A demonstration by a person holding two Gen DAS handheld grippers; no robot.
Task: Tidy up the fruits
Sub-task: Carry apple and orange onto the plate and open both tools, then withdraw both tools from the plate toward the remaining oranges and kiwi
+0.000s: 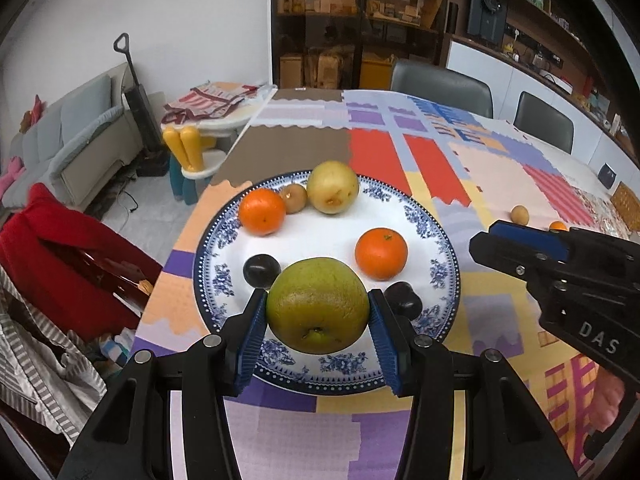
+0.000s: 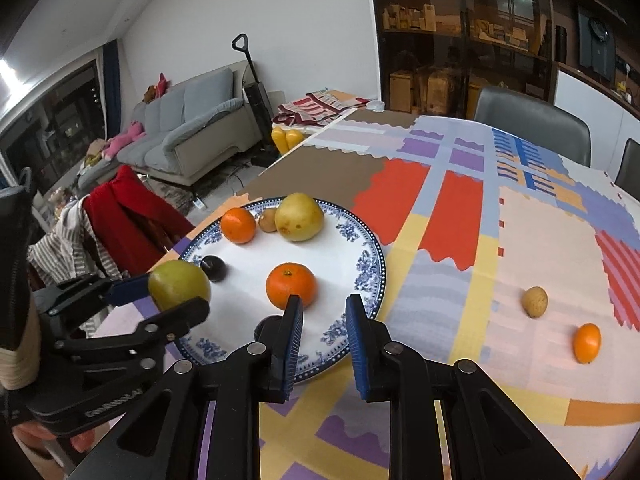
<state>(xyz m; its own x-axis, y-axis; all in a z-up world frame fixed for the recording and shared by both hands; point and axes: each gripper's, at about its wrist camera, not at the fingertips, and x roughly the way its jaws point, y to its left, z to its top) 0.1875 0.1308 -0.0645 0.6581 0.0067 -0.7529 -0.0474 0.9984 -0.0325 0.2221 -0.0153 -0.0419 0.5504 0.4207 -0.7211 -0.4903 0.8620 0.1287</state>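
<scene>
The left gripper (image 1: 318, 320) is clamping a big green pear (image 1: 318, 306) betw. its blue pads (image 1: 253, 334) – one pad on each side, stem end facing the cam. It's hanging over the near edge of the blue-and-white plate (image 1: 438, 236), roughly the plate's 6 o'clock; can't tell if the pear is touching the plate or just above it. In the right wrist view the same pear (image 2: 179, 290) is sitting at the plate's (image 2: 370, 264) 9 o'clock rim, pinched by the left gripper (image 2: 160, 296).

The right gripper (image 2: 322, 346) is holding nothing – log says fully closed, though a gap is showing betw. the pads (image 2: 291, 344), w/ only plate and tablecloth (image 2: 540, 240) visible thru it. It's hovering at the plate's near rim, approx. 6 o'clock in its own view. From the left cam it's (image 1: 486, 240) coming in at 3 o'clock, off the plate's right side.

On the plate, left view: a mandarin (image 1: 263, 212) at 11 o'clock, a small brown fruit (image 1: 293, 198) touching it, a yellow pear (image 1: 333, 193) at 12. Another mandarin (image 1: 381, 253) is lying at about 3 o'clock, a dark plum (image 1: 261, 271) at 8, a second plum (image 1: 403, 299) at 5, just beside the right-hand pad.

Off the plate, right view: a small brown fruit (image 2: 534, 301) and a mandarin (image 2: 587, 343) are lying on the cloth at 3–4 o'clock, well apart from the plate.
</scene>
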